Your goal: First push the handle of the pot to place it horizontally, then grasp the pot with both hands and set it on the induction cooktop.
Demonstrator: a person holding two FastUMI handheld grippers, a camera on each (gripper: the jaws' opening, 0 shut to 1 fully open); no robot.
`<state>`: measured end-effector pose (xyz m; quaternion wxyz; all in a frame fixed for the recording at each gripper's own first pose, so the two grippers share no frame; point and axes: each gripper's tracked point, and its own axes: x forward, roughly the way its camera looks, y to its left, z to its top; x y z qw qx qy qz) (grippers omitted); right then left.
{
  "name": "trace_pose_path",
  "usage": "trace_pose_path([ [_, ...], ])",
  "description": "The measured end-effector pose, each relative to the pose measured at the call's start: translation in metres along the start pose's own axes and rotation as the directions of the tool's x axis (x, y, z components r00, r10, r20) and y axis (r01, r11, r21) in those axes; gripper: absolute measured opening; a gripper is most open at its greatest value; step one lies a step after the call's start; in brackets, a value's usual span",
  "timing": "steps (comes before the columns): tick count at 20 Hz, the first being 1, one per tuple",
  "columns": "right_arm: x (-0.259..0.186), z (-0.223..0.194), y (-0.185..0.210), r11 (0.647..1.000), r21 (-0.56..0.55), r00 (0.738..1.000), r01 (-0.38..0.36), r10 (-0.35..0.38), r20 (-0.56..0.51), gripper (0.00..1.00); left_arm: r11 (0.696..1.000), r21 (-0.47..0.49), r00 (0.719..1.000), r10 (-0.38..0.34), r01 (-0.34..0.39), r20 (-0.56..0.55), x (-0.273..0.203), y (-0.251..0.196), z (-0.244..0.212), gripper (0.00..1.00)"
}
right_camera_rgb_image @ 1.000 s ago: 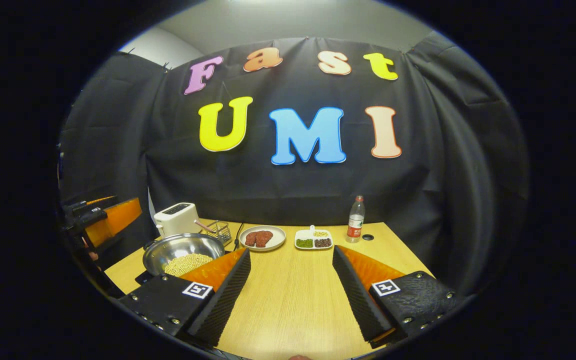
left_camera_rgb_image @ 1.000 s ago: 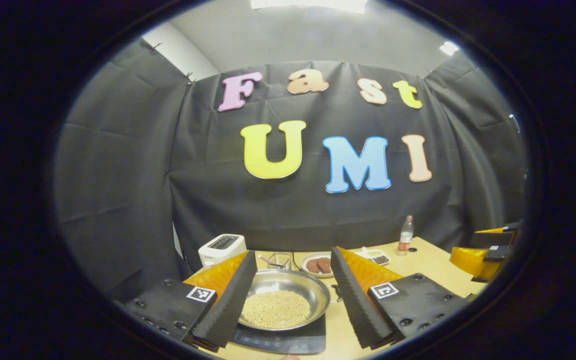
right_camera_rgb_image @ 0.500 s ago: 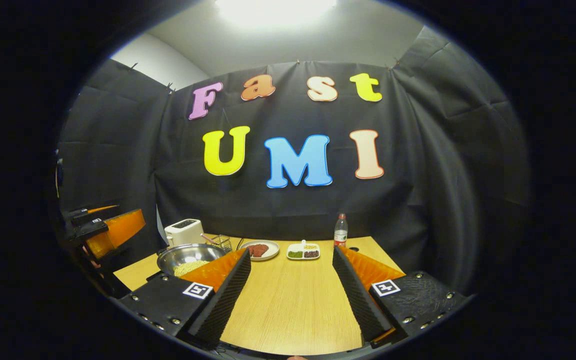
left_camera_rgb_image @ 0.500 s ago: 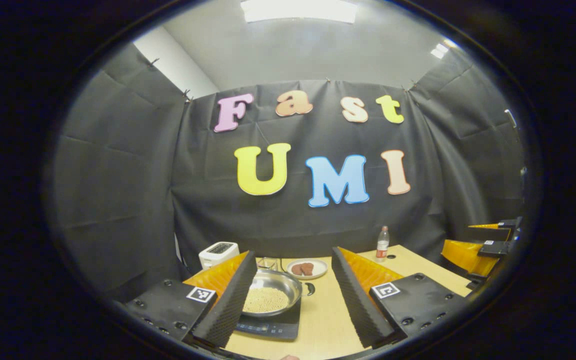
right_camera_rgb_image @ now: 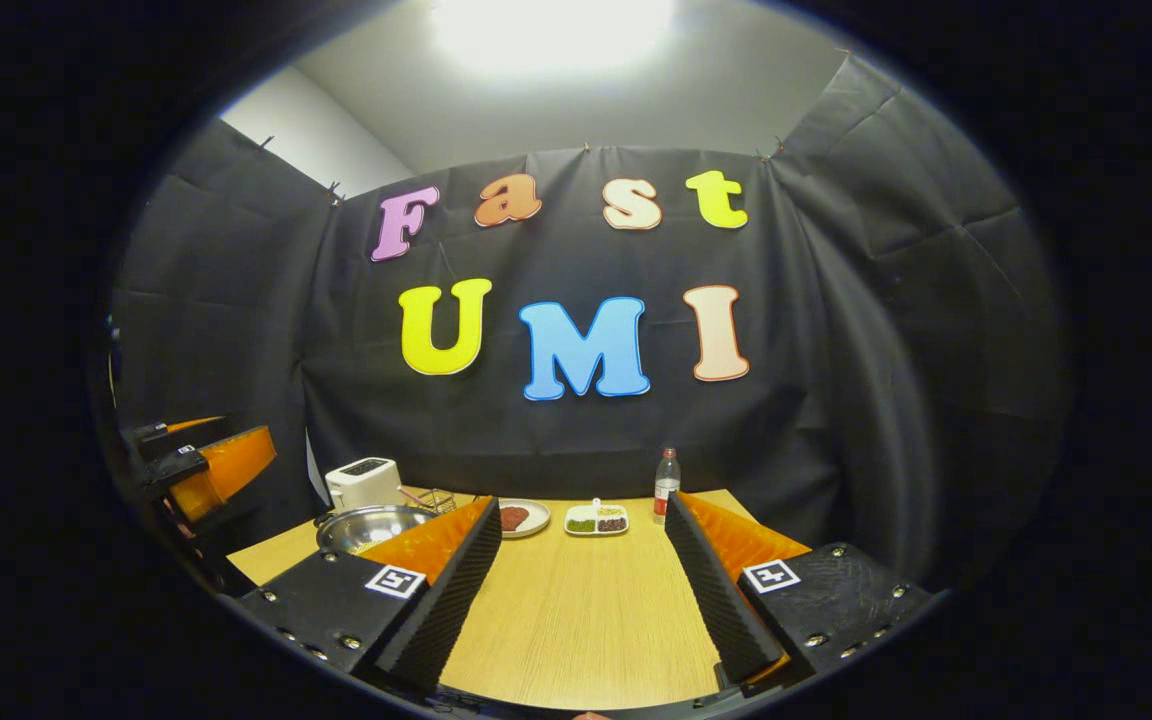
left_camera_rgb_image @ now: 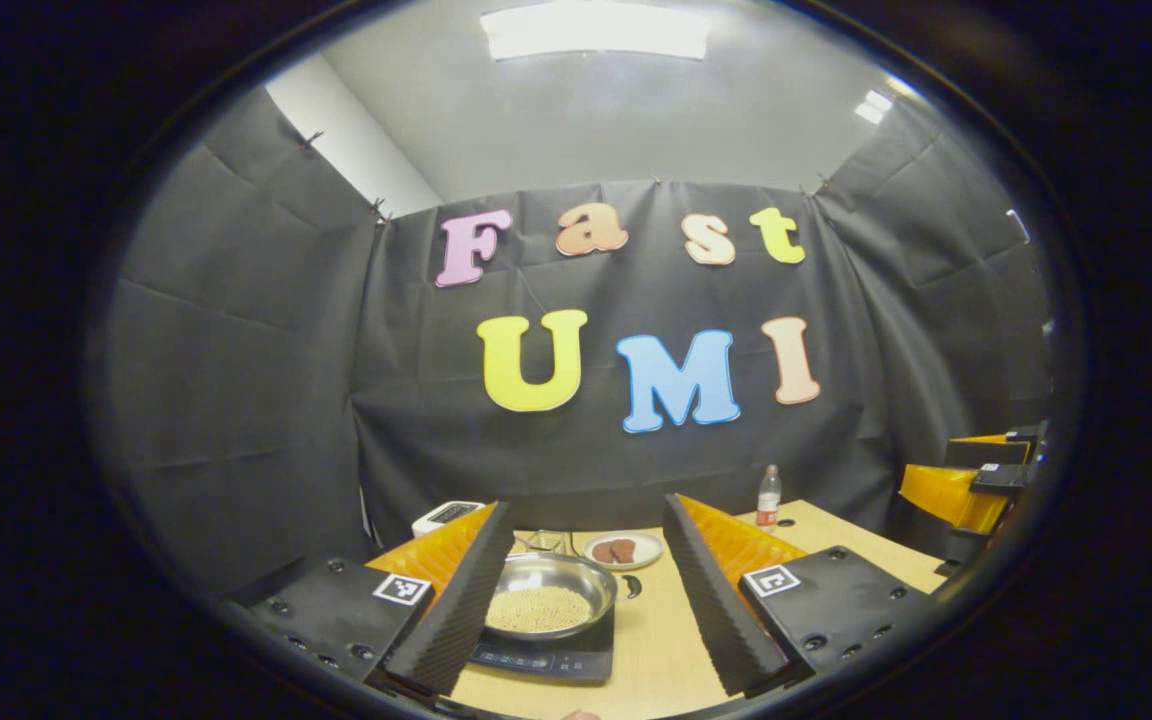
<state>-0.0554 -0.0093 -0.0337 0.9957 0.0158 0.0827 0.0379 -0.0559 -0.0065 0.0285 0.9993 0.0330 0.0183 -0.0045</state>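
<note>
A steel pot (left_camera_rgb_image: 548,598) holding pale beans sits on the black induction cooktop (left_camera_rgb_image: 548,661), with its dark handle (left_camera_rgb_image: 633,585) pointing right. My left gripper (left_camera_rgb_image: 586,510) hovers back from it, open and holding nothing, and the pot shows between its fingers. The right gripper (left_camera_rgb_image: 976,480) hangs off the table's right side. In the right gripper view, the pot (right_camera_rgb_image: 366,525) is at the left, partly behind a finger. My right gripper (right_camera_rgb_image: 582,503) is open over bare table (right_camera_rgb_image: 576,620). The left gripper (right_camera_rgb_image: 206,465) shows at the far left.
Behind the pot stand a white toaster (right_camera_rgb_image: 366,480) and a small wire basket (right_camera_rgb_image: 436,498). A plate of meat (right_camera_rgb_image: 521,517), a divided dish (right_camera_rgb_image: 596,522) and a drinks bottle (right_camera_rgb_image: 666,483) line the table's far edge. Black cloth walls close in the booth.
Both grippers have drawn back from the table and tilted upward, so the pot and dishes look smaller and lower. The pot has stayed on the cooktop. Both stay open.
</note>
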Motion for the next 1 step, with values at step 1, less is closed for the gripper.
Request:
trace_pose_path([
  [1,0.0001,-0.0016,-0.0003,1.0,0.002,1.0,0.003,-0.003,-0.005,1.0,1.0,0.001,1.0,-0.004,0.004,0.001,-0.0021,-0.0003,-0.001,1.0],
])
